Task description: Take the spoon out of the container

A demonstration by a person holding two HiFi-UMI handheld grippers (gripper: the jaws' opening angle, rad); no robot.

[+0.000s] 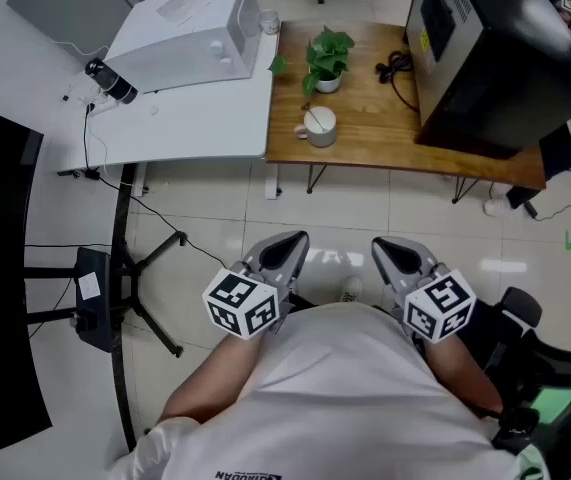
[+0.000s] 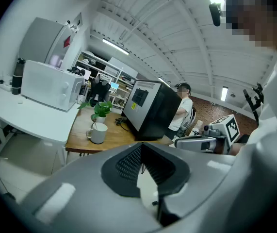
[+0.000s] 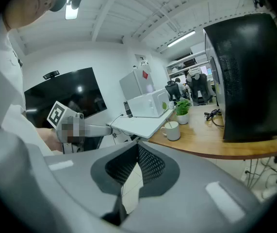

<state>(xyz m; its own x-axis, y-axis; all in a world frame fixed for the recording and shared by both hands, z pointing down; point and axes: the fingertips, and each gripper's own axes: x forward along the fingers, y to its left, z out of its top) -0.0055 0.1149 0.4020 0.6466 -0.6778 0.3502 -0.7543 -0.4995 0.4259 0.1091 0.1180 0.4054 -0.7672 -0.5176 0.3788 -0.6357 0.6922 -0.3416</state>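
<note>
The left gripper (image 1: pixel 287 243) and the right gripper (image 1: pixel 393 248) are near the person's body, each with jaws pressed together and empty. The spoon (image 1: pixel 313 118) stands in the white mug (image 1: pixel 321 130) on the wooden counter (image 1: pixel 365 118), beside the plant (image 1: pixel 327 53), well apart from both.

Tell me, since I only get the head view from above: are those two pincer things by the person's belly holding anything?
Observer: No. Seen along its own jaws, the left gripper has them together with nothing between, and the right gripper looks the same.
Operator: So what are they meant to fetch?
Observer: The spoon. From the side, its handle sticks up above the rim of the white mug.
Operator: Is anybody else in the room?
Observer: Yes, a person in a white shirt and dark cap sits beyond the black box.
</note>
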